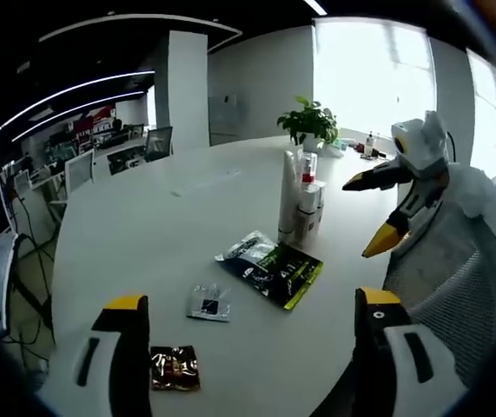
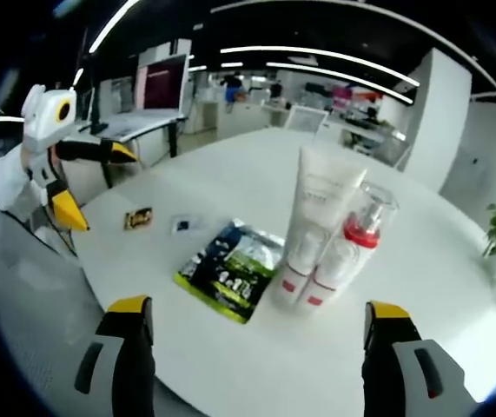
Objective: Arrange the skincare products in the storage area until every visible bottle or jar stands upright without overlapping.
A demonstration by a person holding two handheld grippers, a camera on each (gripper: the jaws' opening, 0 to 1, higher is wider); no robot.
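Both grippers, left (image 1: 248, 326) and right (image 2: 261, 334), gape empty; bottle cluster (image 2: 326, 234) stands just beside the dark pouch (image 2: 230, 269); tightly packed, so a careless nudge risks toppling several.

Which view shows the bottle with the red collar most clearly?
The right gripper view: the bottle with the red collar stands near and large, beside the white tube. In the left gripper view, that bottle is farther, small, and partly hidden among the other products.

White desk (image 2: 187, 187) w/ white tube (image 2: 321, 204), clear red-collared bottle (image 2: 356, 239), black-green pouch (image 2: 228, 271), brown sachet (image 1: 175, 367); hand-held gripper (image 2: 256, 326) white w/ yellow tips.
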